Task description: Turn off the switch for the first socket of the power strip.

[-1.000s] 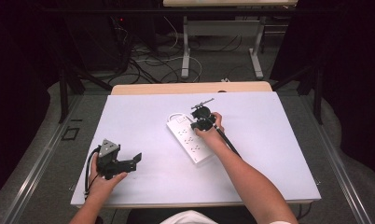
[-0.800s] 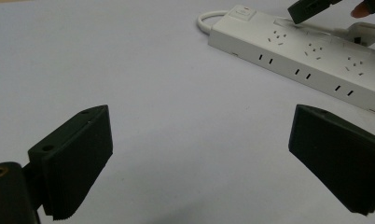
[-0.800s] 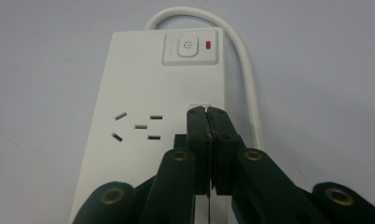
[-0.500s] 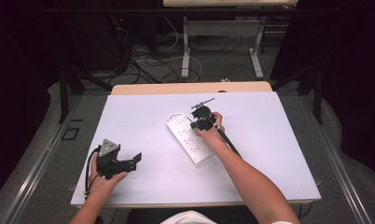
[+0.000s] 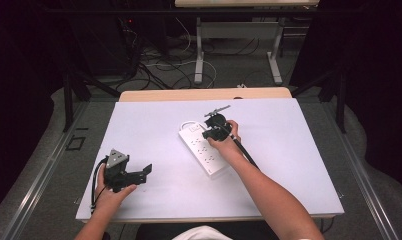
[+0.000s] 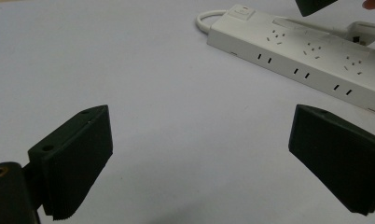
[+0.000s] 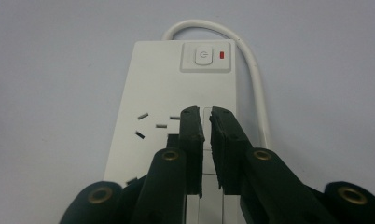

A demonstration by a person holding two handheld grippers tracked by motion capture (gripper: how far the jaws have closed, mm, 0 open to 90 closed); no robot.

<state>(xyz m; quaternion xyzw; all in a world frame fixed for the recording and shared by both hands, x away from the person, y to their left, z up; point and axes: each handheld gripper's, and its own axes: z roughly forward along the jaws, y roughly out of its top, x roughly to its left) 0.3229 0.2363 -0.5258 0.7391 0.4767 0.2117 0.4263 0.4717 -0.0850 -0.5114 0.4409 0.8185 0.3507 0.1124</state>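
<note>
Rigid, light, smooth white power strip (image 5: 205, 148) on counter (image 5: 289, 165): right claw (image 7: 205, 122) nearly closed above it, left claw (image 6: 199, 158) open nearby; best gripped across narrow sides.

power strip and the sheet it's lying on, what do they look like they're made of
The power strip looks like moulded white plastic with a smooth, slightly glossy shell: crisp edges, recessed slots and a raised switch panel. Its cord seems rubbery or vinyl coated, judging by its smooth curve. The sheet covering the table is matte and pale, possibly paper or laminate; the pictures leave that open.
</note>
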